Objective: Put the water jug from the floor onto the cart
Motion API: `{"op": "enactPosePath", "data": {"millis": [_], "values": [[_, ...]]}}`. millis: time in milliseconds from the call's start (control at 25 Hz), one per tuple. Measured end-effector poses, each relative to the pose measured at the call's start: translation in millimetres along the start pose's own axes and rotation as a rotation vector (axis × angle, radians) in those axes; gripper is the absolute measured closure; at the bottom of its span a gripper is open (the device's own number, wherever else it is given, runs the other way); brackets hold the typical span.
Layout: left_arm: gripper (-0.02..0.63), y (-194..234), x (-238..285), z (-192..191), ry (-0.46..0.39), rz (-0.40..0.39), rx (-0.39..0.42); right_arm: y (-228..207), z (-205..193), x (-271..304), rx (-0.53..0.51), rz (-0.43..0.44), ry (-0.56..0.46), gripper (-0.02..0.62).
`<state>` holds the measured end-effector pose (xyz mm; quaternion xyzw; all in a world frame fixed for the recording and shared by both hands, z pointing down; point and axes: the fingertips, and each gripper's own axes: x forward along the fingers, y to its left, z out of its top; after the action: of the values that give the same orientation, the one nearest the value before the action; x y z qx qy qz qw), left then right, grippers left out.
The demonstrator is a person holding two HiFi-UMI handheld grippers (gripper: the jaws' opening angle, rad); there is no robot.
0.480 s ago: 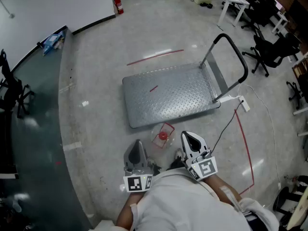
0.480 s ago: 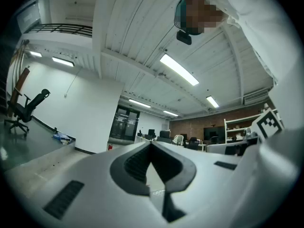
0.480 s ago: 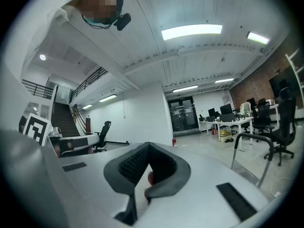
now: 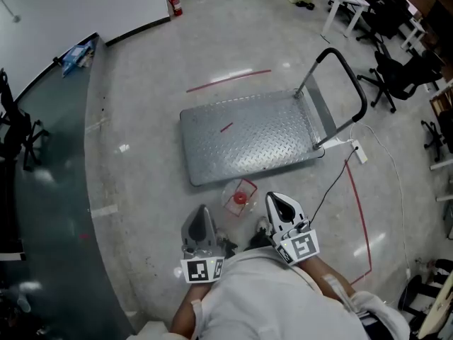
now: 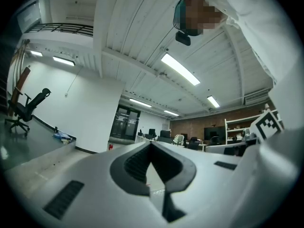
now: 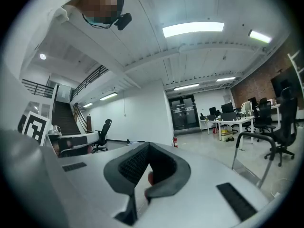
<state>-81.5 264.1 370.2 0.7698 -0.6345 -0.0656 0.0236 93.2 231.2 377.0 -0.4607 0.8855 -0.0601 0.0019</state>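
The water jug, clear with a red cap, stands on the floor just in front of the grey steel cart. Both grippers are held close to the person's body, pointing level toward the jug. In the head view the left gripper is a little left of the jug and the right gripper a little right of it, neither touching it. The left gripper has its tips together with nothing held. The right gripper is likewise shut and empty; a bit of red shows through the gap below its tips.
The cart's black push handle rises at its right end. A white power strip with a black cable lies right of the cart, beside red tape lines. Office chairs stand at right, a dark curved counter at left, a fire extinguisher at the back.
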Motion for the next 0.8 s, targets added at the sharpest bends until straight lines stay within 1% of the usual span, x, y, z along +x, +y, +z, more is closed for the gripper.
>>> {"op": "enactPosePath", "data": {"millis": [120,200,280,360,440,520,560,600,640,720,800], "values": [[0.603,5,1,-1,-0.001,0.006,0.005,-4,-7,8,-0.030,-0.004,0.019,0.584],[0.603,9,2,-1,-0.003,0.012,0.005,-9,-19,19,-0.048,-0.007,0.050,0.584],[0.603,17,4,-4,0.004,0.022,0.002,-18,-42,34,-0.044,-0.019,0.109,0.583],[0.603,26,7,-9,0.016,0.034,0.000,-29,-78,54,-0.041,-0.036,0.210,0.583],[0.603,32,9,-17,0.032,0.041,-0.009,-37,-131,73,-0.030,-0.031,0.354,0.583],[0.603,35,10,-32,0.054,0.045,-0.025,-40,-199,82,0.010,0.003,0.538,0.568],[0.603,36,10,-40,0.066,0.048,-0.033,-40,-236,85,0.032,0.019,0.631,0.526],[0.603,39,12,-48,0.079,0.050,-0.039,-39,-272,86,0.048,0.032,0.721,0.455],[0.603,44,13,-55,0.091,0.054,-0.046,-38,-307,87,0.057,0.042,0.807,0.424],[0.603,55,15,-70,0.114,0.069,-0.060,-34,-374,85,0.069,0.052,0.965,0.397],[0.603,63,13,-88,0.139,0.092,-0.080,-31,-433,79,0.093,0.055,1.094,0.374]]}}
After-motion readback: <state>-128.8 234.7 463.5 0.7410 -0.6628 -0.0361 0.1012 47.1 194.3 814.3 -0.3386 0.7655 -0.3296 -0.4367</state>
